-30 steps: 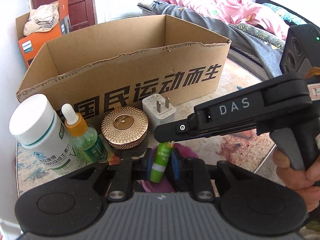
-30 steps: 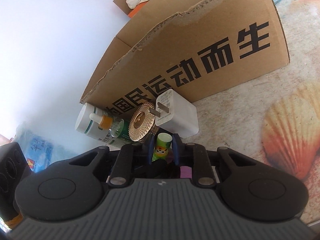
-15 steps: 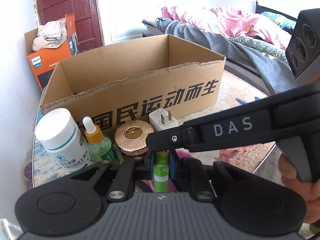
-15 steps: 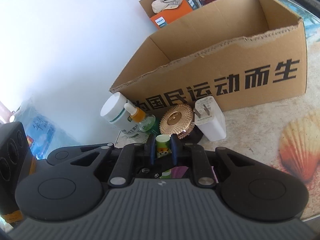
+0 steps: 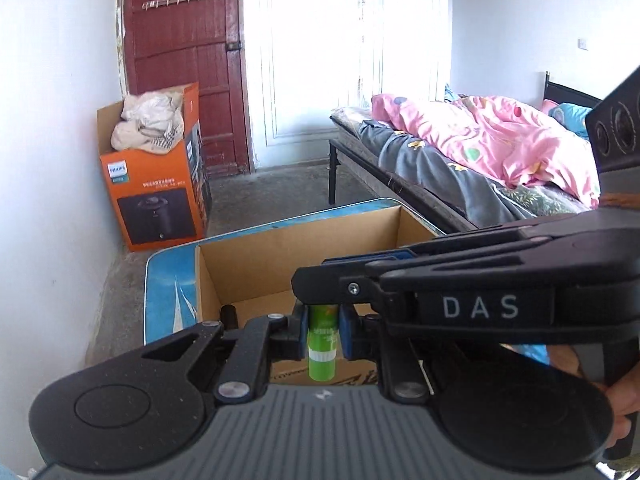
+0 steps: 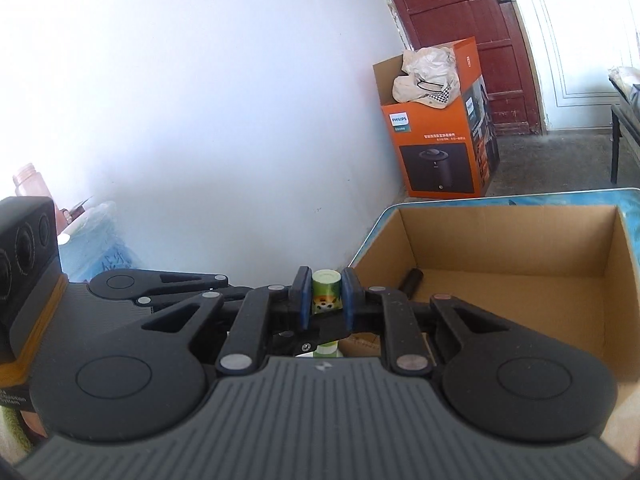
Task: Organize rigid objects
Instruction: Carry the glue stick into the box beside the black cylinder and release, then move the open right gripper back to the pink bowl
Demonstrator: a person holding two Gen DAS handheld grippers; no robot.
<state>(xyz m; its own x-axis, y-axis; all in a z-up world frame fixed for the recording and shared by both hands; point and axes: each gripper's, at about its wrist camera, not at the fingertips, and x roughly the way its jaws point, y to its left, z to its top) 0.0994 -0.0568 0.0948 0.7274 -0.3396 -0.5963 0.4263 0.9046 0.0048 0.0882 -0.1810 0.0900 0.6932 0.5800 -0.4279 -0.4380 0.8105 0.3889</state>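
Observation:
A small green tube [image 5: 321, 343] stands upright between the blue pads of my left gripper [image 5: 322, 340], which is shut on its lower part. My right gripper [image 6: 326, 295] is shut on the same tube [image 6: 326, 290] at its top end, where a cartoon label shows. In the left wrist view the right gripper's fingers [image 5: 332, 280] reach in from the right above the tube. Both hold it in the air in front of an open cardboard box [image 5: 256, 264]. A black cylinder [image 6: 412, 281] lies on the box floor by the near-left corner.
The box [image 6: 516, 236] stands on a blue-patterned table [image 5: 168, 292] beside a white wall. On the floor beyond are an orange Philips carton [image 5: 156, 188] with cloth on top, a red door [image 5: 184, 60] and a bed with a pink quilt [image 5: 480, 136].
Both grippers have risen with the green tube held between them. The bottles, gold jar and charger have dropped out of view, and both views now look over the box rim.

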